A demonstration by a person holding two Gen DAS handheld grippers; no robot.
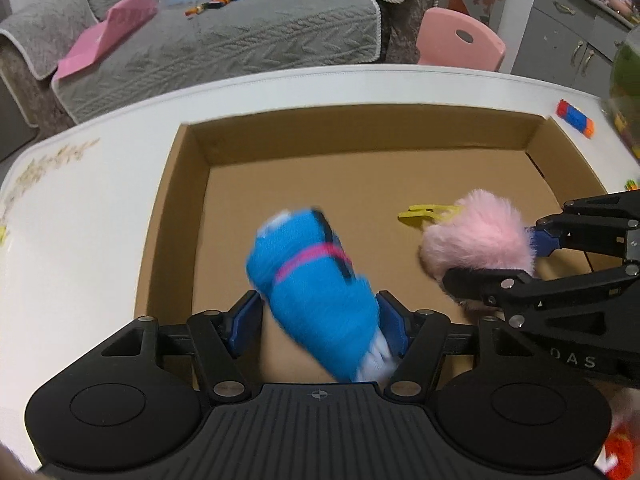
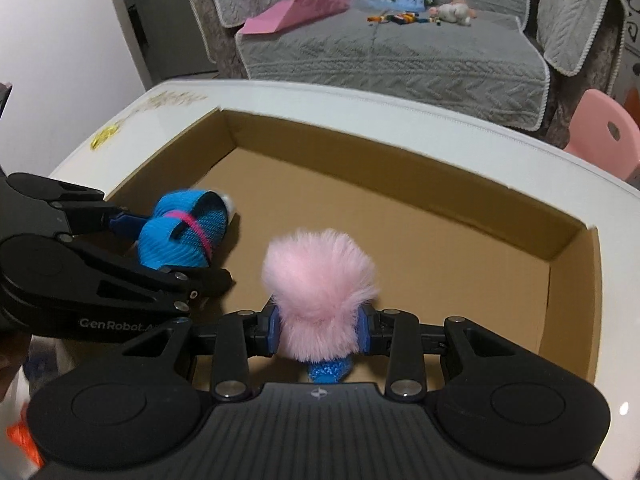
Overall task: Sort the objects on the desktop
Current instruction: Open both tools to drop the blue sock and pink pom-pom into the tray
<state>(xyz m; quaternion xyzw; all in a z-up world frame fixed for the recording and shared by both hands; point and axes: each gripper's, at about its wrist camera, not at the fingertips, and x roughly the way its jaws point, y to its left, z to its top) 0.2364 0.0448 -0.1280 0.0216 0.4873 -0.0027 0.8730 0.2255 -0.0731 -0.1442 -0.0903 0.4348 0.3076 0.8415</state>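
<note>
A wide, shallow cardboard box point(image 1: 172, 216) point(image 2: 572, 292) sits on the white table. My left gripper point(image 1: 318, 320) has its jaws apart around a blue knitted roll with a pink band point(image 1: 308, 280); the roll is motion-blurred and leans on the right pad over the box floor. It also shows in the right wrist view point(image 2: 180, 236). My right gripper point(image 2: 320, 328) is shut on a pink fluffy pompom point(image 2: 318, 280) with a blue knitted part beneath, held over the box. The pompom shows in the left wrist view point(image 1: 476, 236). A yellow clip point(image 1: 424, 214) lies in the box.
A striped block toy point(image 1: 576, 118) lies on the table beyond the box's right corner. A yellow trinket point(image 2: 104, 136) lies at the table's far left. A grey sofa point(image 2: 392, 52) with toys and a pink chair point(image 1: 460, 40) stand behind the table.
</note>
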